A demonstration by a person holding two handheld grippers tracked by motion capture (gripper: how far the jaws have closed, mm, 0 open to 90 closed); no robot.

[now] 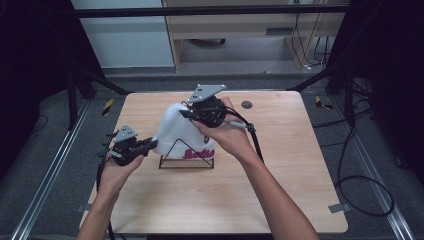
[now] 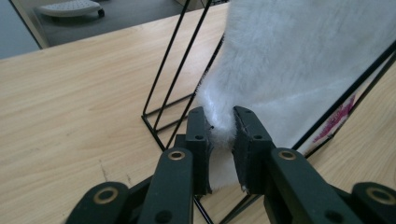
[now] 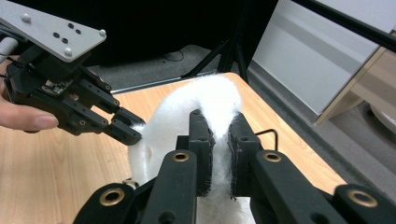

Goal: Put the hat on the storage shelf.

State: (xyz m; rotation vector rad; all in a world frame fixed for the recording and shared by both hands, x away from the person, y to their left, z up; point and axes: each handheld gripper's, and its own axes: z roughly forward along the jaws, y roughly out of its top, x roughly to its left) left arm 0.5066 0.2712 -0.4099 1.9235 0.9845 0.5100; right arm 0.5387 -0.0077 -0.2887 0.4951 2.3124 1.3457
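Both grippers, left (image 2: 220, 133) and right (image 3: 219, 135), are clamped tight on the hat (image 1: 176, 131), so an uneven pull could tip the rack (image 1: 186, 161).

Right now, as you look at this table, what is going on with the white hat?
A person holds a gripper in each hand and works on a white fluffy hat that sits over a black wire stand on the wooden table. The left gripper pinches the hat's lower edge. The right gripper is clamped on a fold at the top of the hat. Both grips are closed on the fabric, and the hat is not yet off the stand.
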